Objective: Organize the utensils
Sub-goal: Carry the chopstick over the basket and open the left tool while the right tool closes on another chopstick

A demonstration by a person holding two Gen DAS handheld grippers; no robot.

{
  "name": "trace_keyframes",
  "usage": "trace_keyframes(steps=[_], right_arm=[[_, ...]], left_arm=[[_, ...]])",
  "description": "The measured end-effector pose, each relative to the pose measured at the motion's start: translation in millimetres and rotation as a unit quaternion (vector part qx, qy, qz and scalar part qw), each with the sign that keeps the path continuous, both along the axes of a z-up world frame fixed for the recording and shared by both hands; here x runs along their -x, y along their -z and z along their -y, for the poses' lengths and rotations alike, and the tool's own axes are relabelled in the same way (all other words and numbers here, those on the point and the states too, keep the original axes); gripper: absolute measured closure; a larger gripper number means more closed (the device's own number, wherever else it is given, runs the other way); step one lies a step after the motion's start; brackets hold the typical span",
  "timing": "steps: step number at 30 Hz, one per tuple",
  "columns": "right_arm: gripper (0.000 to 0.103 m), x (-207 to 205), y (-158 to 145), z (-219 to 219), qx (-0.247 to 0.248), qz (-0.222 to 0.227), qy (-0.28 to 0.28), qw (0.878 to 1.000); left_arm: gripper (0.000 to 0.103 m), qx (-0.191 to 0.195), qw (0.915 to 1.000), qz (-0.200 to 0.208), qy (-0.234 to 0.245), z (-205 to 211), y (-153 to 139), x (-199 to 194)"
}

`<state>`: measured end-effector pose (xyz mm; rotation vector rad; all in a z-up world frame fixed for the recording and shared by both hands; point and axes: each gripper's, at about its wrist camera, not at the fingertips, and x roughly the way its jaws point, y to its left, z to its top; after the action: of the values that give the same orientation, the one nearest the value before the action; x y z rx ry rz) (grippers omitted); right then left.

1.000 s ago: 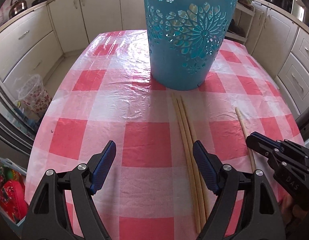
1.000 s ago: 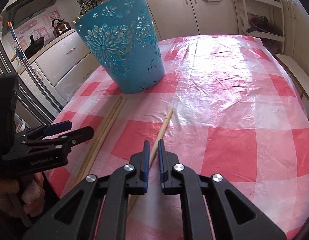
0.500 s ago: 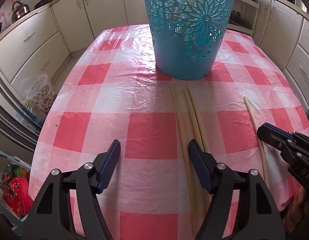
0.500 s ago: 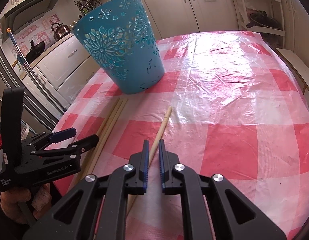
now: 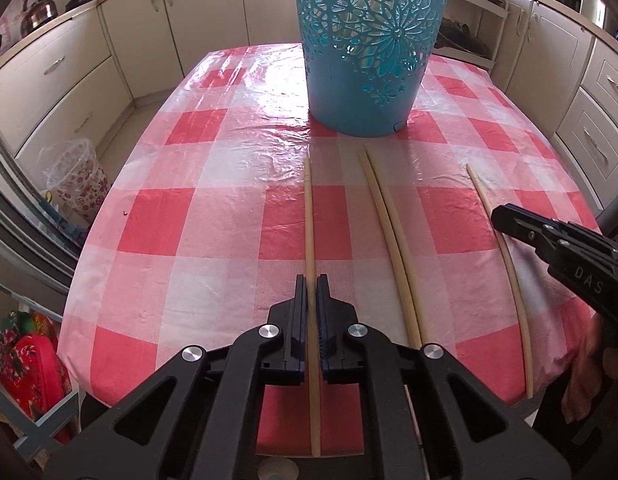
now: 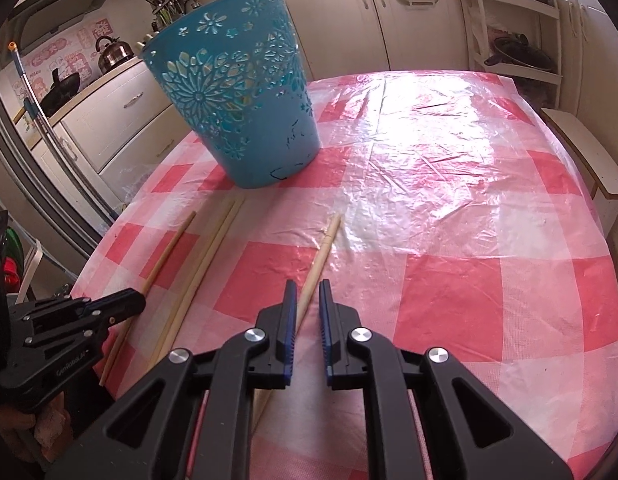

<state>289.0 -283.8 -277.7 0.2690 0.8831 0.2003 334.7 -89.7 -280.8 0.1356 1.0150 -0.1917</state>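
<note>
Left wrist view: left gripper [image 5: 312,280], earlier spread, now clamps one chopstick [image 5: 309,216]; right gripper's [image 6: 307,286] fingers stay narrowly apart.

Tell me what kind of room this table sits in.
Most likely a home kitchen: cream cabinets line the walls, a steel kettle and a wok sit on the counter, and the table wears a red checked cloth under plastic.

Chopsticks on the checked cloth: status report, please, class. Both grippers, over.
Left gripper shut on leftmost chopstick. Right gripper straddles rightmost chopstick, grip unclear. Two chopsticks lie between. Blue basket ahead, path unobstructed.
</note>
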Motion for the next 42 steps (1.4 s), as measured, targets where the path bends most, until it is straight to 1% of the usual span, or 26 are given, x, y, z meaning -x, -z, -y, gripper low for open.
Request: trace_keyframes(steps=[2,5,8,9,10,13,14,15,16,18,21,22,23,24,25,27,32,37,42], right_arm=[[0.089,-6,-1,-1,0.006,-0.006,0.013,1.000],[0.089,-13,-2,-7,0.024,-0.009,0.020,0.999],[0.090,-13,-2,-13,0.050,-0.002,0.008,0.999],[0.092,-13,-2,-12,0.052,-0.003,0.001,0.999],[0.094,-13,-2,-10,0.049,-0.006,-0.005,0.999],[0.095,-14,-2,0,0.027,-0.021,-0.017,0.999],[0.095,-14,-3,3,0.024,-0.026,-0.016,0.999],[0.094,-16,-3,7,0.020,-0.030,-0.010,0.999],[0.087,-17,-4,9,0.015,-0.033,-0.003,0.999],[0.079,-21,-4,10,0.005,-0.034,-0.002,0.999],[0.078,-25,-4,1,0.028,-0.025,-0.007,0.999],[0.079,-26,-5,-2,0.038,-0.022,-0.009,0.999],[0.082,-26,-5,-4,0.048,-0.020,-0.010,0.999],[0.092,-25,-5,-6,0.056,-0.018,-0.011,0.998],[0.094,-25,-4,-6,0.058,-0.018,-0.013,0.998],[0.095,-23,-3,-6,0.059,-0.015,-0.015,0.998],[0.096,-23,-3,-7,0.065,-0.012,-0.013,0.998],[0.096,-20,-3,-13,0.089,-0.006,-0.012,0.996],[0.096,-21,-3,-15,0.098,-0.005,-0.012,0.995]], left_arm=[[0.088,-0.008,1.0000,-0.004,-0.002,3,0,-11],[0.080,-0.011,0.9999,-0.007,-0.007,8,-1,-29],[0.077,-0.015,0.9998,-0.006,-0.009,13,1,-45],[0.077,-0.016,0.9998,-0.005,-0.009,14,1,-49],[0.077,-0.014,0.9998,-0.004,-0.009,15,1,-54],[0.096,0.002,0.9999,-0.004,-0.011,13,2,-62],[0.097,0.004,0.9999,-0.003,-0.012,12,2,-64],[0.097,0.008,0.9999,-0.003,-0.013,11,2,-64],[0.097,0.010,0.9999,-0.004,-0.013,11,2,-65],[0.097,0.010,0.9998,-0.006,-0.012,11,2,-67],[0.096,0.015,0.9998,-0.012,-0.011,11,3,-73],[0.097,0.017,0.9997,-0.012,-0.009,10,3,-75],[0.097,0.020,0.9997,-0.012,-0.007,10,3,-76],[0.098,0.024,0.9996,-0.011,-0.007,8,3,-76],[0.098,0.030,0.9995,-0.010,-0.007,6,3,-76],[0.099,0.049,0.9987,-0.009,-0.010,0,3,-74],[0.099,0.085,0.9962,0.014,-0.013,-16,-9,-58],[0.099,0.124,0.9911,0.044,-0.016,-33,-32,-40],[0.099,0.159,0.9835,0.085,-0.016,-45,-63,-30]])
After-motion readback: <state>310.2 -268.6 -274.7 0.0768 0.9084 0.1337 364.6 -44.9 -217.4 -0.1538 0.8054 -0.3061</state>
